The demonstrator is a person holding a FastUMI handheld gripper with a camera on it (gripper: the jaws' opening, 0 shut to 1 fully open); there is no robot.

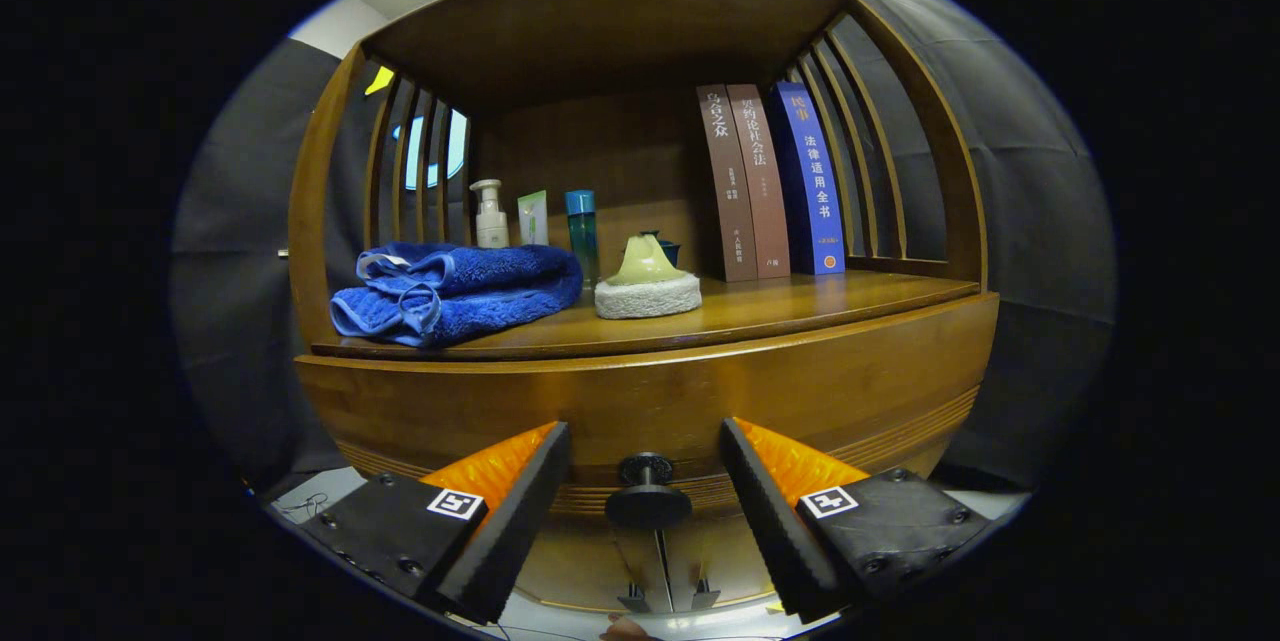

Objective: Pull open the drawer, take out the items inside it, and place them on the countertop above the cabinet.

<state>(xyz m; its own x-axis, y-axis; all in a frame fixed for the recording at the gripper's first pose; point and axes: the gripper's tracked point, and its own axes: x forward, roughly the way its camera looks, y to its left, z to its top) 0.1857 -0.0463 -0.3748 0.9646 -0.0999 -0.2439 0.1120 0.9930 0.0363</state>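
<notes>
A wooden cabinet stands in front of me, its drawer front (640,401) closed. The drawer's black round knob (647,496) sits low on the front, between my two fingertips with a gap on each side. My gripper (645,446) is open, its black-and-orange fingers (520,491) spread to either side of the knob and touching nothing. The countertop (800,306) above the drawer is a shelf under a wooden canopy. The drawer's contents are hidden.
On the countertop lie a folded blue towel (460,291) at the left and a green-topped white sponge (648,286) in the middle. Behind them stand a pump bottle (490,216), a small tube (532,218) and a teal bottle (582,226). Three books (770,181) lean at the right.
</notes>
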